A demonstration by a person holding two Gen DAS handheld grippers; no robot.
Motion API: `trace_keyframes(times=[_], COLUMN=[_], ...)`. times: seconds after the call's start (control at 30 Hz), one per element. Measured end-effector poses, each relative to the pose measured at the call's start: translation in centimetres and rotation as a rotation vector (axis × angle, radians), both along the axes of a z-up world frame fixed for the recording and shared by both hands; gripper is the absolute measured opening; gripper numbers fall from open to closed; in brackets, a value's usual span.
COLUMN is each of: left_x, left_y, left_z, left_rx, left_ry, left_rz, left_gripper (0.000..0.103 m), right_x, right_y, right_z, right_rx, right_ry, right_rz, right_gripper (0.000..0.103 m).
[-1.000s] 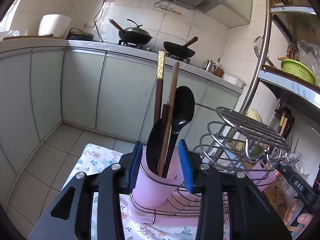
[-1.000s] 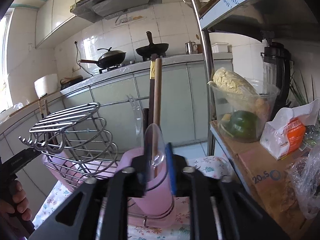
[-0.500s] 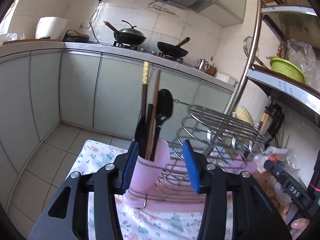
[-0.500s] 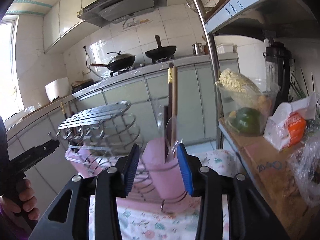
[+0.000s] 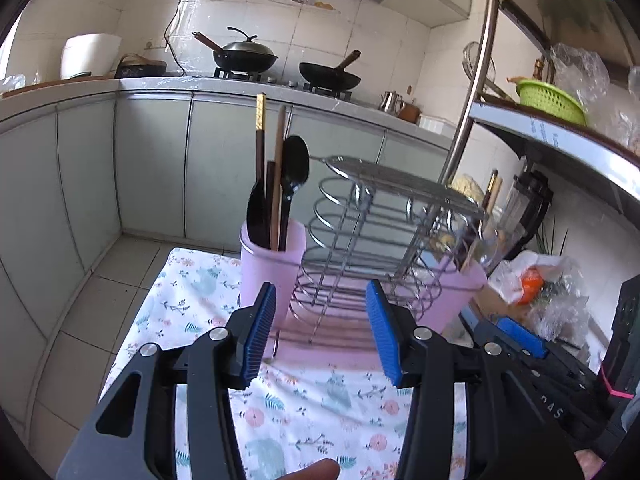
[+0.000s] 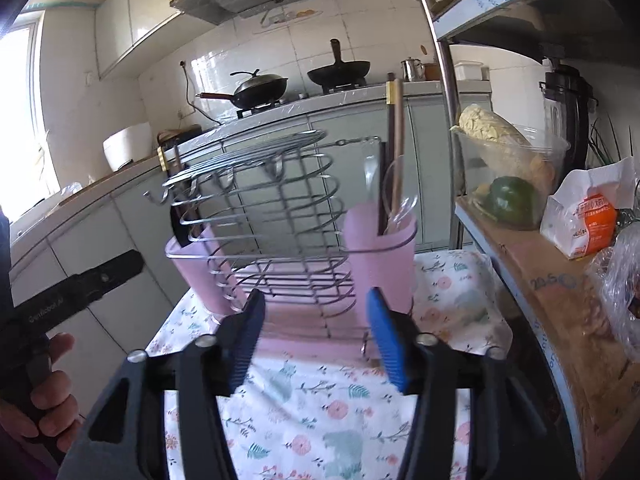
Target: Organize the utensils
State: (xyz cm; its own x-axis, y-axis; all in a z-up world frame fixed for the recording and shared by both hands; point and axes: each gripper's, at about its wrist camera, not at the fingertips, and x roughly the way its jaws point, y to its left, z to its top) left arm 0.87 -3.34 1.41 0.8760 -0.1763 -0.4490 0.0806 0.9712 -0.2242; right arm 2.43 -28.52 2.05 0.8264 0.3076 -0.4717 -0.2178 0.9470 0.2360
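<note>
A wire drying rack (image 5: pixel 384 224) on a pink tray stands on the floral cloth (image 5: pixel 320 400). Its left pink cup (image 5: pixel 272 260) holds chopsticks (image 5: pixel 261 136), a black spoon (image 5: pixel 295 168) and a black fork. Its right pink cup (image 6: pixel 380 256) holds clear spoons (image 6: pixel 400 196) and chopsticks (image 6: pixel 394 120). My left gripper (image 5: pixel 320 324) is open, a short way back from the left cup, with nothing in it. My right gripper (image 6: pixel 316 328) is short of the right cup, its jaws opening and nothing between them. Each gripper shows in the other's view: left gripper (image 6: pixel 80 284), right gripper (image 5: pixel 520 336).
A metal shelf (image 6: pixel 540 280) stands close on the right with a bowl of vegetables (image 6: pixel 508 176), a bag (image 6: pixel 588 220) and a blender (image 6: pixel 568 100). Kitchen cabinets (image 5: pixel 152 168) and a counter with woks (image 5: pixel 244 56) lie beyond. A hand (image 6: pixel 52 392) holds the left gripper's handle.
Both grippers have drawn back from the pink cups. The right one has let go of a clear spoon, which now stands in the right cup, and its jaws have spread wide. The left jaws widened slightly.
</note>
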Motion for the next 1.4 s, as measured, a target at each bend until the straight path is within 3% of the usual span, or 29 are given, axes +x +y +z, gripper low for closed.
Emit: trace_keyframes(times=[0.3,1.4], left_x=[-1.3,-1.2], left_y=[-0.9,-1.2], left_z=[-0.9,-2.1], left_rx=[0.052,0.068], left_ry=[0.019,0.047], left_rz=[-0.003,-0.011], left_gripper=[0.047,0.047], right_x=[-1.7,-1.7], right_y=[1.3,2.7], right_z=[-0.2,-0.6], right_rx=[-0.047,-0.091], right_ry=[-0.006,0.019], right_rz=[-0.017,-0.015], right_gripper=[0.054,0.054])
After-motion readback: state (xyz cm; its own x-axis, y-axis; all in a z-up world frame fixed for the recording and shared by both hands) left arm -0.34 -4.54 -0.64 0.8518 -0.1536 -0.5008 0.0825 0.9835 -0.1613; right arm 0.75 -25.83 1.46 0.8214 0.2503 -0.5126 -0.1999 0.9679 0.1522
